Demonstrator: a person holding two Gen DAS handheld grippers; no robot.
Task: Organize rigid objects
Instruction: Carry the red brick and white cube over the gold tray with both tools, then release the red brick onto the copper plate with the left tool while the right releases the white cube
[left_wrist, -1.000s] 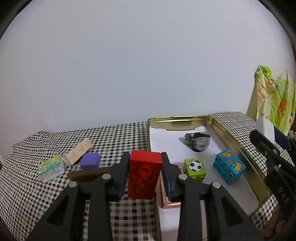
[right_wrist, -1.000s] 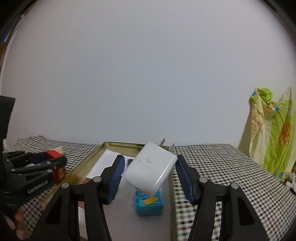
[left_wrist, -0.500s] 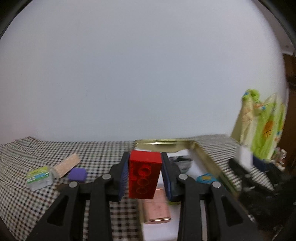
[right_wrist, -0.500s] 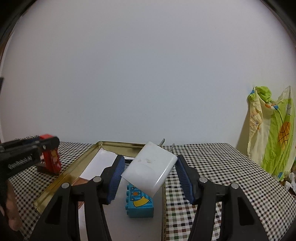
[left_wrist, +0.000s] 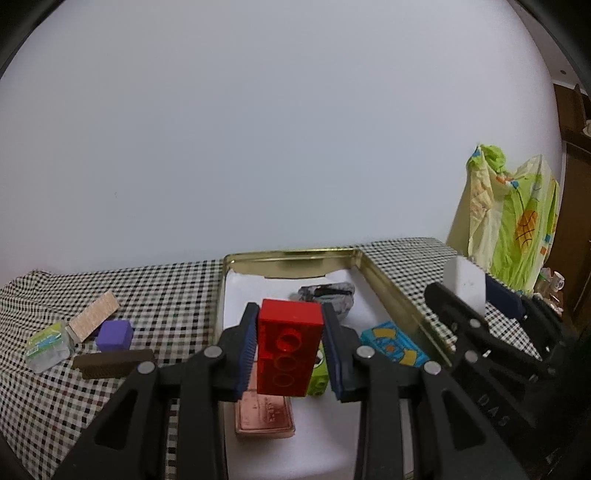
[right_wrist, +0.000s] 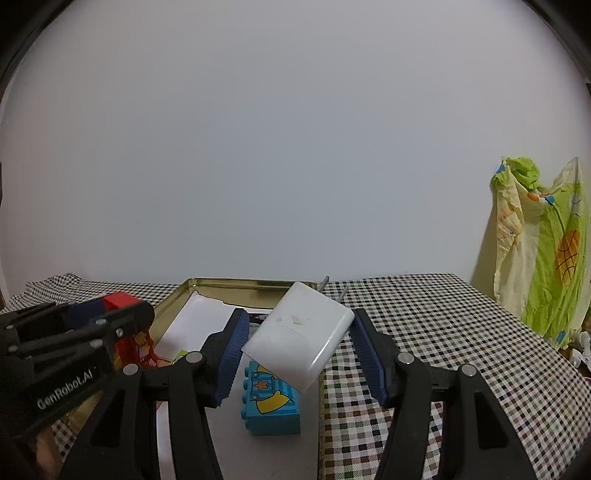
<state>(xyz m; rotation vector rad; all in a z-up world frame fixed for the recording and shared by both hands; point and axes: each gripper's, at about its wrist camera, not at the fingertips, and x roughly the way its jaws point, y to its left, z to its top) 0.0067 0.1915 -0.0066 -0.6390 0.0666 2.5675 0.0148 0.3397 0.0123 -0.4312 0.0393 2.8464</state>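
Note:
My left gripper (left_wrist: 290, 349) is shut on a red toy brick (left_wrist: 289, 347), held upright above the near end of a gold tin tray (left_wrist: 391, 291) lined with white paper. In the tray lie a copper bar (left_wrist: 265, 415), a green football cube (left_wrist: 319, 373), a cyan brick (left_wrist: 393, 347) and a grey crumpled item (left_wrist: 327, 295). My right gripper (right_wrist: 297, 349) is shut on a white plug adapter (right_wrist: 301, 338), tilted, above the cyan brick (right_wrist: 271, 404) at the tray's right wall. The left gripper (right_wrist: 74, 339) with the red brick (right_wrist: 120, 301) shows at the right wrist view's left edge.
On the checked cloth left of the tray lie a purple cube (left_wrist: 114, 334), a brown bar (left_wrist: 112, 363), a tan wafer-like block (left_wrist: 94, 315) and a small clear packet (left_wrist: 48, 343). A green and yellow cloth (left_wrist: 517, 229) hangs at the right. A plain wall stands behind.
My left gripper with the red brick swung left and lifted, then came back over the tray's near end. My right gripper with the adapter shifted slightly along the tray; the cyan brick now sits lower left.

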